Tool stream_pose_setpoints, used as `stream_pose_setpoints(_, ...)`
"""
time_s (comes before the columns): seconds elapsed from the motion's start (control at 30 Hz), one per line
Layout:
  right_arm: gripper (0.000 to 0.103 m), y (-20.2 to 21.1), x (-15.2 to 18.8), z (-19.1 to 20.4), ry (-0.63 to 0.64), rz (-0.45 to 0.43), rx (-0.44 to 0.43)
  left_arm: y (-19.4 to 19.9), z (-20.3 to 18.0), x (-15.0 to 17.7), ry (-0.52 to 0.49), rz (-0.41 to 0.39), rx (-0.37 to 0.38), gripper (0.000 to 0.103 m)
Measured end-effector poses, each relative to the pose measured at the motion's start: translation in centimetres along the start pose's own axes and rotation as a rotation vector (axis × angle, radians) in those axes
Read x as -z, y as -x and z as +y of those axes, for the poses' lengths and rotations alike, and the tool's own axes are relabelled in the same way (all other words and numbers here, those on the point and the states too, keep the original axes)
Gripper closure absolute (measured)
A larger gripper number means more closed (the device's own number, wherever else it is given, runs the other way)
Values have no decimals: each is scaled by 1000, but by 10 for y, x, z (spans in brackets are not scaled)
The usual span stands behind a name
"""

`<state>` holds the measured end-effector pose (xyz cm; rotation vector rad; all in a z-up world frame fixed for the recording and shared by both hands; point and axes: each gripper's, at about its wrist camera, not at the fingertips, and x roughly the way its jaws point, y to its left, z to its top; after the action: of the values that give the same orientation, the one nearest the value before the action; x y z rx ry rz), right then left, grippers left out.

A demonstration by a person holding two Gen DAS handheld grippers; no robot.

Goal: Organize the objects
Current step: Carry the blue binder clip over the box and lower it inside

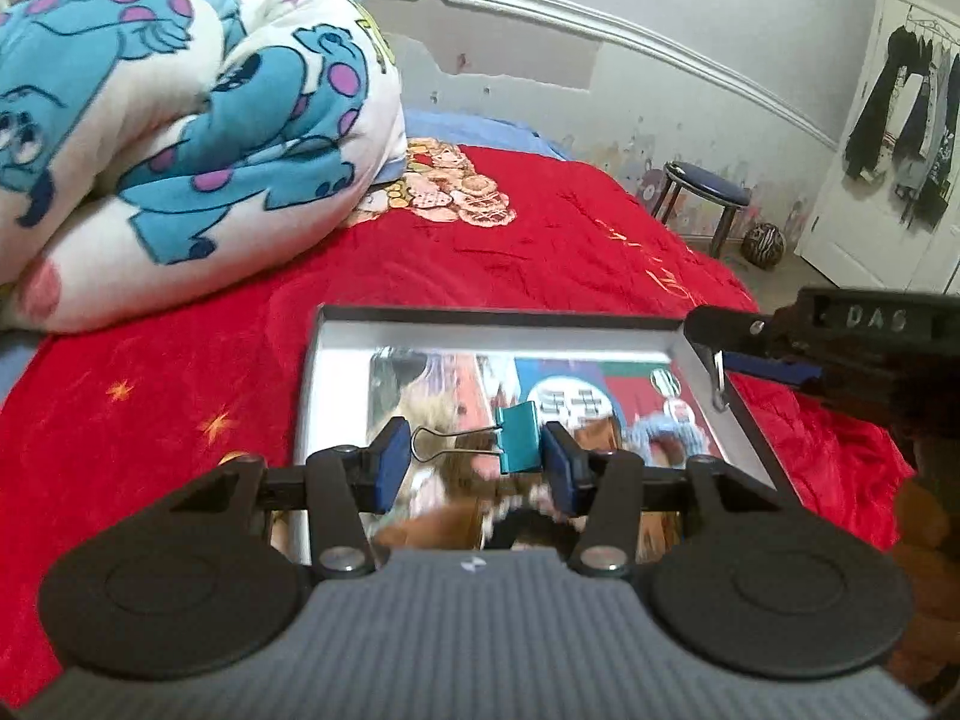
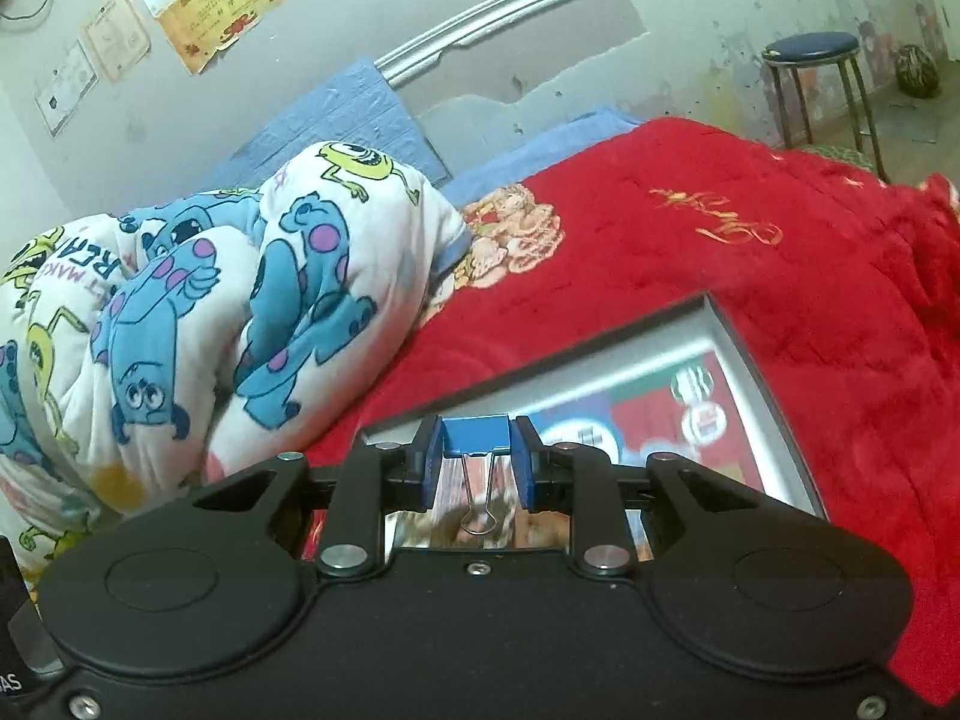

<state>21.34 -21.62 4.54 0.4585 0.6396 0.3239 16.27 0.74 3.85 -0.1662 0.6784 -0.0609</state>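
A shallow silver tray (image 1: 504,318) with a colourful picture on its floor lies on the red blanket. My left gripper (image 1: 474,459) hangs over the tray with a teal binder clip (image 1: 519,438) between its blue pads; the clip lies sideways, its wire handle toward the left pad. The grip looks loose. My right gripper (image 2: 477,459) is shut on a blue binder clip (image 2: 477,435), wire handles pointing back at the camera, above the tray's near left corner (image 2: 729,330). In the left wrist view the right gripper (image 1: 756,360) enters from the right at the tray's far right corner.
A rolled white quilt with blue cartoon monsters (image 1: 180,138) lies on the bed to the left of the tray. A blue-topped stool (image 1: 708,186) and a ball (image 1: 763,245) stand on the floor beyond the bed. Clothes hang on a white door (image 1: 900,138).
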Motion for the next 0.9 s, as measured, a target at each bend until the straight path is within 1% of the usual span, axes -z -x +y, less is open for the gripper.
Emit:
stream_pose_setpoints(0.1, 79, -29, -8, -9, -14, 18, 16, -30, -4, -12, 1, 17, 3, 51)
stream_pose_setpoints(0.2, 79, -59, -13, -22, -46, 36, 33, -60, -10, -20, -20, 27, -19, 51)
stream_pose_setpoints(0.33, 79, -91, -8, -35, -41, 79, 72, -95, -13, -23, -12, 28, -31, 51)
stream_pose_setpoints(0.4, 79, -103, -4, -39, -27, 106, 105, -109, -15, -23, -27, 42, -38, 51)
stream_pose_setpoints(0.47, 79, -113, 0, -42, -29, 122, 129, -116, -17, -19, -58, 39, -56, 51)
stream_pose_setpoints(0.53, 79, -117, 3, -43, -24, 122, 152, -120, -16, -16, -76, 43, -56, 51)
stream_pose_setpoints(0.63, 79, -120, 8, -43, -14, 121, 192, -128, -13, -17, -61, 62, -69, 50)
stream_pose_setpoints(0.8, 79, -122, 13, -47, -31, 133, 193, -133, -12, -15, -43, 79, -54, 49)
stream_pose_setpoints(0.9, 79, -122, 12, -52, -57, 133, 179, -136, -17, -13, -83, 82, -66, 49)
